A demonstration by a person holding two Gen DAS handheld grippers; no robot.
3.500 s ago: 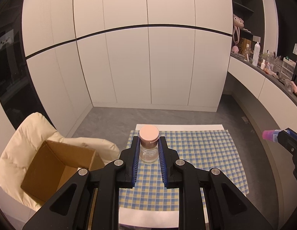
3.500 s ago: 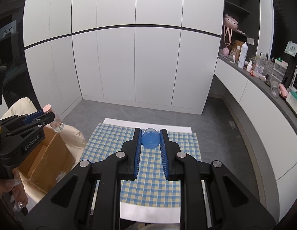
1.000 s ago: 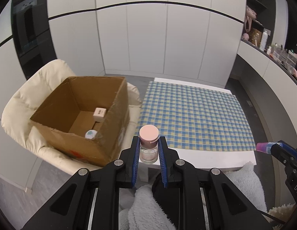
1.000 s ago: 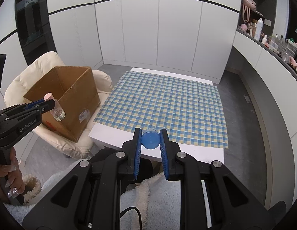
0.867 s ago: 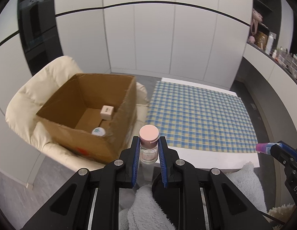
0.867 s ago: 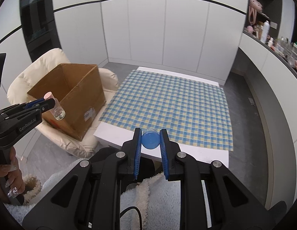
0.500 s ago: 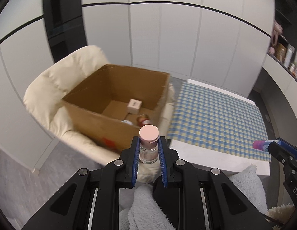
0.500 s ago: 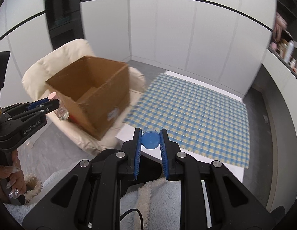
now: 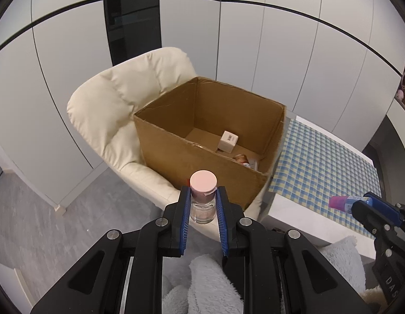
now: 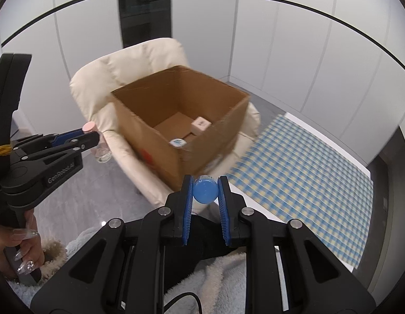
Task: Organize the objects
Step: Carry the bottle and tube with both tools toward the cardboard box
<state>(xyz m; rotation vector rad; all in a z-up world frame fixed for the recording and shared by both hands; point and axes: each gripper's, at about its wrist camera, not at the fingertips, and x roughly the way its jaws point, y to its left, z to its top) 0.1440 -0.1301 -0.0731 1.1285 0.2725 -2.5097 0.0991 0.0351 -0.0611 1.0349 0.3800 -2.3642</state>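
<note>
My left gripper (image 9: 202,204) is clamped on a small glass jar (image 9: 201,210) with a pink cap (image 9: 203,181). The pads bear on the neck just under the cap, and the clear body hangs below them. My right gripper (image 10: 205,192) is clamped on a bottle with a blue cap (image 10: 205,191); only the cap end faces the camera, so the body is mostly hidden.

Handling, as I judge it: the jar is rigid, smooth glass, light, and breakable if dropped from height. The neck grip is sound because the cap's lip stops it sliding down. The bottle looks like light plastic and should tolerate a short fall.

Ahead of both grippers stands an open cardboard box (image 9: 160,133) on a cream padded chair (image 9: 111,99). Inside it lie a small white carton (image 9: 228,141) and, in the right wrist view, a round white lid (image 10: 177,142). Neither held item is over the opening yet; both are short of the near wall. Beside the box is a table with a blue checked cloth (image 9: 325,162).

Recommended release: lower the jar well inside the box before opening, clear of the carton.
</note>
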